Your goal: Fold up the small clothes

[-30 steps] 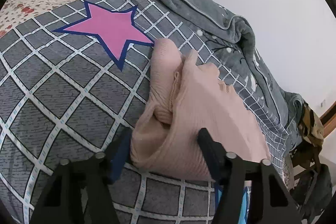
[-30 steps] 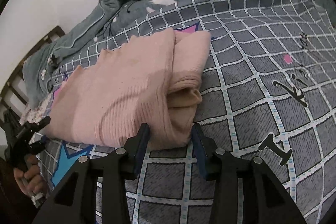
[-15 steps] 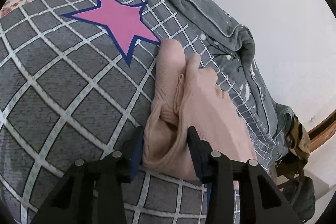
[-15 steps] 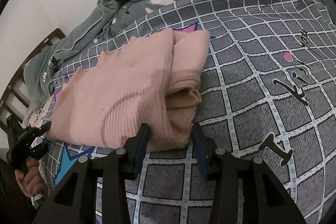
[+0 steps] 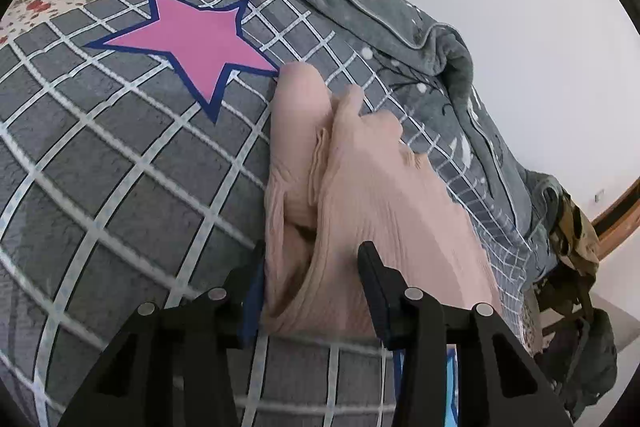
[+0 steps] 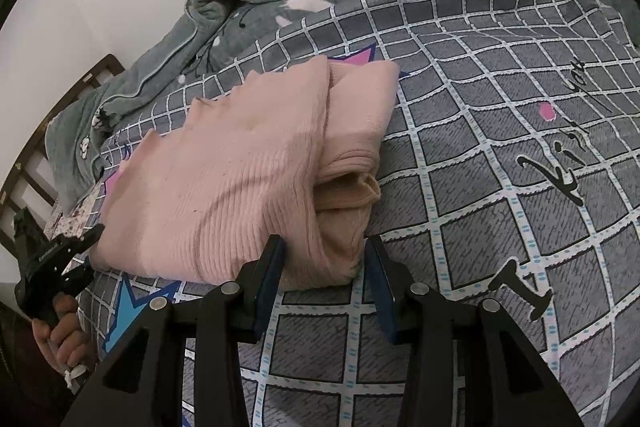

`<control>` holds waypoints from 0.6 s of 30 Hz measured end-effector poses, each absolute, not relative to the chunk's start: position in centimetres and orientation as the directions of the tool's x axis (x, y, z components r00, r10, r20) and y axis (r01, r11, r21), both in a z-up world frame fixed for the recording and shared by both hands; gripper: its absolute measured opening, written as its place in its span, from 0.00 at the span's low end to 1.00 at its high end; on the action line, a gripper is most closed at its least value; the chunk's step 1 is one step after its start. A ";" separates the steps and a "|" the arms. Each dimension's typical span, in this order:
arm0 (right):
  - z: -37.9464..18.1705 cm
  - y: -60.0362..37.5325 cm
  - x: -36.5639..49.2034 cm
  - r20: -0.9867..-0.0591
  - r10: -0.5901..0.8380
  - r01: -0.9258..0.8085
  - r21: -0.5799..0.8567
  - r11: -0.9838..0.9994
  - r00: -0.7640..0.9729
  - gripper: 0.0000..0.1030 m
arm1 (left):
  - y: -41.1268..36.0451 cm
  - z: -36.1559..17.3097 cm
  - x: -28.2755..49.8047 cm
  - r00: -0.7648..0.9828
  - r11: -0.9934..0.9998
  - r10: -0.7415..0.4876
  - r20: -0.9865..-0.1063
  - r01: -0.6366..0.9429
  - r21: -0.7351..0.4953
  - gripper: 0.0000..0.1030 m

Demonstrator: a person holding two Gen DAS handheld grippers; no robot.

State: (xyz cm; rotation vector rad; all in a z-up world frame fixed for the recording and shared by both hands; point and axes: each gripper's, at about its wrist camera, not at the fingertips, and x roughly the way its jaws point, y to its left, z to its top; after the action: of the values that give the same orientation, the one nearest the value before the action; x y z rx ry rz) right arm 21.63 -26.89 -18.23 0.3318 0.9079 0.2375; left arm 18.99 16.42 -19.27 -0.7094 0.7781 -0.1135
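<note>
A pink ribbed knit garment (image 6: 224, 187) lies folded on the grey checked bedcover (image 6: 500, 155). It also shows in the left wrist view (image 5: 384, 195). My left gripper (image 5: 310, 267) has its jaws closed on the garment's near left corner, fabric bunched between them. My right gripper (image 6: 324, 259) has its jaws closed on the near right corner, where the folded sleeve layers (image 6: 352, 187) stack. The left gripper also shows at the far left of the right wrist view (image 6: 80, 247), held by a hand.
A rumpled grey quilt (image 5: 400, 15) lies along the wall behind the garment. A pink star (image 5: 192, 39) is printed on the bedcover. A wooden bed frame (image 6: 52, 131) and a bag (image 5: 576, 247) sit past the bed's edge.
My left gripper's jaws have narrowed from a wide opening onto the garment's corner, then widened slightly. The right gripper has stayed on its corner, barely moving.
</note>
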 end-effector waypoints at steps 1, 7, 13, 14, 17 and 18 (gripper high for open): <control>-18.2 -26.9 21.6 -0.730 0.335 -0.060 0.375 0.925 0.596 0.40 | 16.5 -19.3 18.6 0.712 0.757 -0.362 -0.601 -0.152 -0.635 0.40; -18.2 -26.9 21.6 -0.734 0.331 -0.063 0.368 0.928 0.593 0.40 | 17.1 -19.9 17.6 0.690 0.700 -0.445 -0.571 -0.130 -0.703 0.40; -18.1 -26.5 21.5 -0.747 0.319 -0.079 0.339 0.938 0.584 0.40 | 17.0 -19.8 18.6 0.718 0.707 -0.386 -0.580 -0.173 -0.685 0.39; -18.2 -26.5 21.6 -0.747 0.322 -0.081 0.341 0.936 0.581 0.40 | 16.9 -19.7 18.8 0.723 0.713 -0.369 -0.584 -0.182 -0.677 0.39; -18.2 -26.5 21.5 -0.748 0.328 -0.083 0.346 0.935 0.578 0.40 | 16.5 -19.5 19.0 0.732 0.737 -0.329 -0.596 -0.196 -0.647 0.39; -18.3 -26.5 21.5 -0.748 0.327 -0.082 0.346 0.935 0.578 0.40 | 16.3 -19.4 19.0 0.735 0.744 -0.317 -0.600 -0.200 -0.637 0.39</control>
State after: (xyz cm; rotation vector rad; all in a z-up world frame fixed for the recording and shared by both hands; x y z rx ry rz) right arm 21.53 -26.53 -18.28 0.2877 0.9271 0.2435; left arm 19.04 16.33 -19.39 -0.7471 0.7607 -0.0712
